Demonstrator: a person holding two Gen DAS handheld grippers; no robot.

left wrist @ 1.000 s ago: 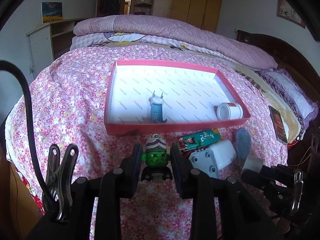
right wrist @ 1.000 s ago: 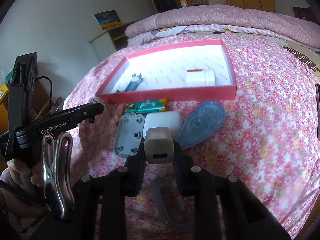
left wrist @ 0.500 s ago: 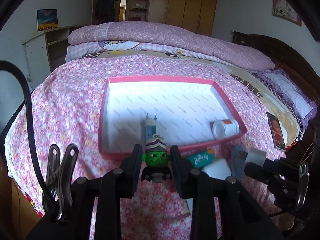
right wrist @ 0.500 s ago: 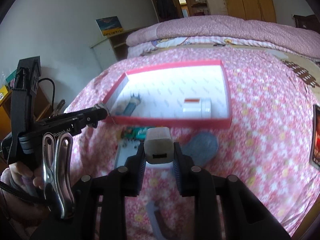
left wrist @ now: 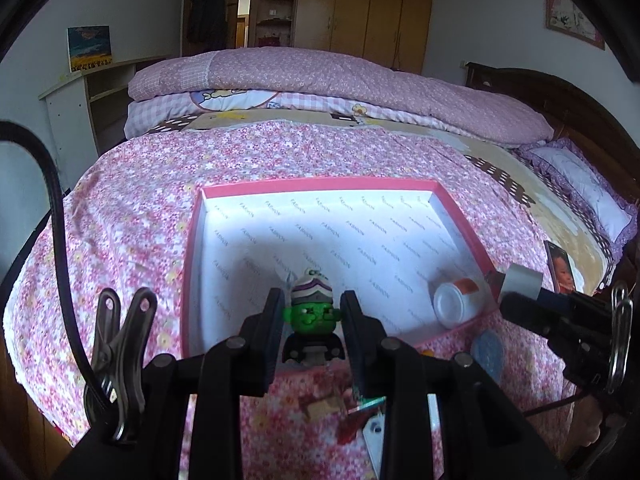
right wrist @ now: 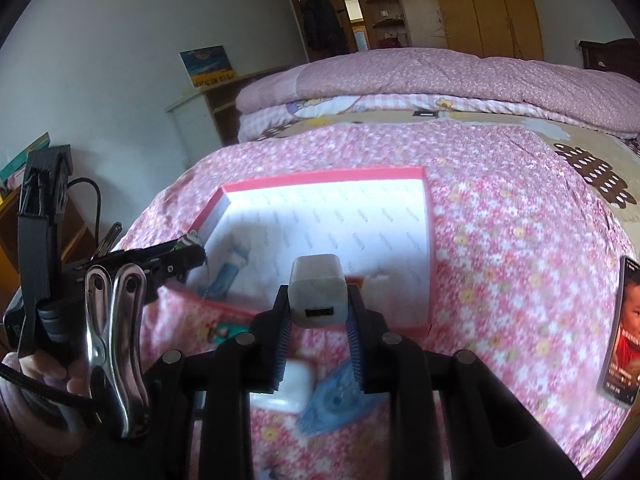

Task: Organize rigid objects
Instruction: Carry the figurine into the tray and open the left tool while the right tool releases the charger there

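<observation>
1. Left wrist view: the green-faced toy figure (left wrist: 311, 316) is clamped between the fingers of the left gripper (left wrist: 312, 320), in the air just above the near wall of the pink box (left wrist: 316, 185). Ahead of it and to the right, a white jar (left wrist: 454, 306) lies inside. I judge this the carrying step; next the toy must go forward past the wall, come lower, then be let go.

2. Right wrist view: the right gripper (right wrist: 318, 316) grasps a grey USB charger (right wrist: 318, 292), near the box's front edge. A blue correction-tape dispenser (right wrist: 332, 400) and a white case (right wrist: 288, 386) lie below it on the bed, not yet sorted.
</observation>
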